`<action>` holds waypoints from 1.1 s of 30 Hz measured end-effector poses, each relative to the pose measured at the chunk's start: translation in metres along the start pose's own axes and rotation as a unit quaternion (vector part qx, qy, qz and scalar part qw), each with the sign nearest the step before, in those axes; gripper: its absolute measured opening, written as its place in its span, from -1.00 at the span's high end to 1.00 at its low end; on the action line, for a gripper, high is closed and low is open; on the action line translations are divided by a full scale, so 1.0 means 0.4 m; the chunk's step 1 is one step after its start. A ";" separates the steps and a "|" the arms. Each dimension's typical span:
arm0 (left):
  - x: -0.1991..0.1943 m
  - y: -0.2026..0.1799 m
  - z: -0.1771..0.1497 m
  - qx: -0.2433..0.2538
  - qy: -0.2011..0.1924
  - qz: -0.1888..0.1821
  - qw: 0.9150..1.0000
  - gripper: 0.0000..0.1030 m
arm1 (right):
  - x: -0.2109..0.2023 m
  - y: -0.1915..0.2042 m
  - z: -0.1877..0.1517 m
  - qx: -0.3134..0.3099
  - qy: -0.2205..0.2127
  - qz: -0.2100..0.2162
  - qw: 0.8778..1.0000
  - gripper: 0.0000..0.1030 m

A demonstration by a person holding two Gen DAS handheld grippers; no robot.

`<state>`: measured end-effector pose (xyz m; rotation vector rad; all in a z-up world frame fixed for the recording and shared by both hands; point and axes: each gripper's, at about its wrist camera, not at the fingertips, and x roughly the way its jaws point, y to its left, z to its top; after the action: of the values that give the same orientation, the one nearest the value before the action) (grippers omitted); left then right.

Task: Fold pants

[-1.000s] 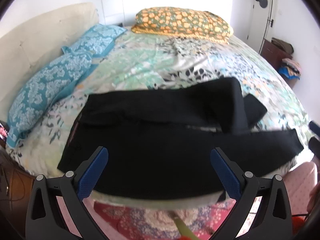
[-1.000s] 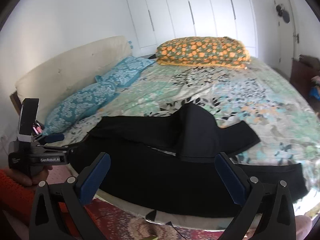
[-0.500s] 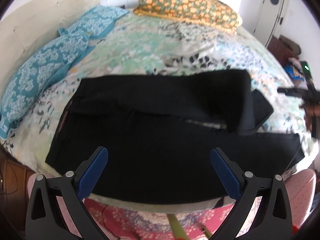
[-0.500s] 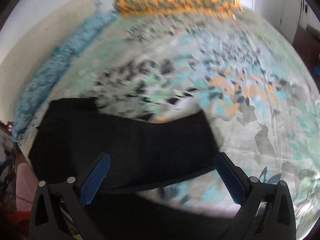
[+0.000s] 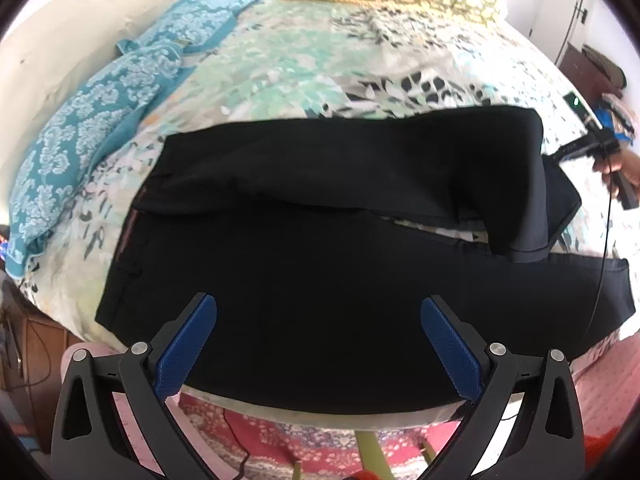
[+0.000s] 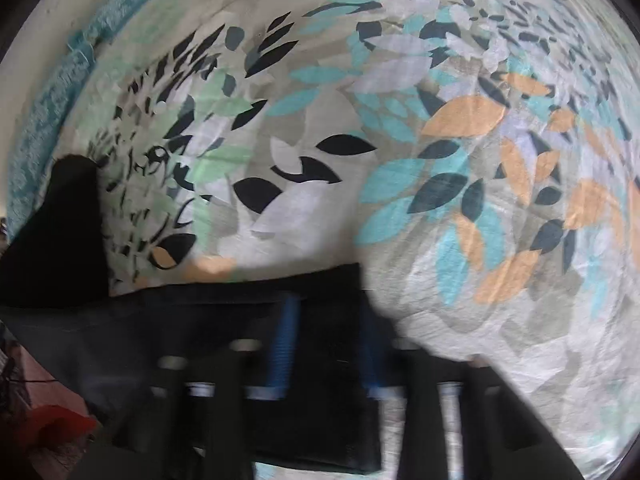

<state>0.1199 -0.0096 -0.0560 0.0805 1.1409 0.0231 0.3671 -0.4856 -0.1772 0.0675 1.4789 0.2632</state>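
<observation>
Left wrist: pants (image 5: 320, 248) lie lengthwise left-right, waistband left, on bed (image 5: 320, 60).

One pair of black pants (image 5: 320, 264), three pillows (image 5: 80, 128), two claws (image 5: 318, 340).

My right gripper (image 6: 328, 344) has come down to the far leg end of the black pants (image 5: 320, 264), and its fingers have narrowed around the hem. My left gripper (image 5: 318, 344) moved closer over the near leg, jaws wide as before.
</observation>
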 end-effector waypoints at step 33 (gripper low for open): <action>0.367 0.067 0.276 0.046 -0.051 0.116 0.991 -0.99 | -0.193 -0.281 -0.329 0.201 -0.218 -0.189 0.936 -0.21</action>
<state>0.2822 0.0199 -0.1413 0.2936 1.0256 0.1718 0.2467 -0.6266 -0.1379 0.1586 1.0526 -0.3537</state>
